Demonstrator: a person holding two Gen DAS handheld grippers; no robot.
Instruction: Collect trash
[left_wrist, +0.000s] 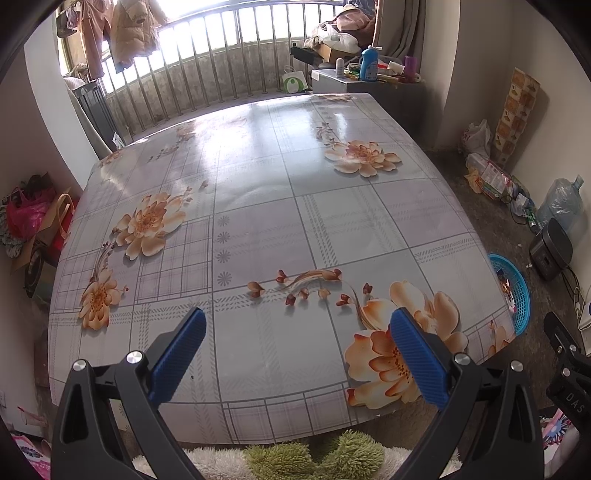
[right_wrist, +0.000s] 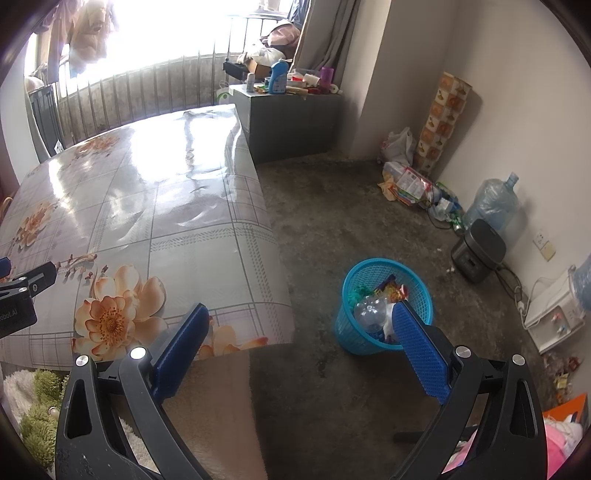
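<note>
Here's the trash, and it's all down in the blue basket (right_wrist: 384, 306) on the floor, just off the table's near corner. On top sits a clear plastic bottle (right_wrist: 371, 312), with bright wrappers (right_wrist: 395, 288) tucked behind it. My read: light stuff, the lot of it. The bottle looks thin-walled and springy, likely to slip or buckle under a hard squeeze, so the neck or a crumpled ridge is the place to pinch. Wrappers are soft and crinkly; take a bunched fold. The basket itself is open mesh, light and tippy, best taken at the rim.

Right gripper (right_wrist: 299, 332) hangs over the floor beside the basket, blue pads spread wide, nothing between them. Left gripper (left_wrist: 295, 343) hovers above the table, pads just as wide apart, also empty.

The table (left_wrist: 258, 206), left of the basket, wears a glossy floral oilcloth; slick, I'd judge, and no litter shows on it.

Beyond the basket, the concrete floor (right_wrist: 332, 206) looks rough and stained. Against the far wall from the basket: loose bags and packets (right_wrist: 406, 181), a big water jug (right_wrist: 493, 199), a dark cooker (right_wrist: 478, 249).
</note>
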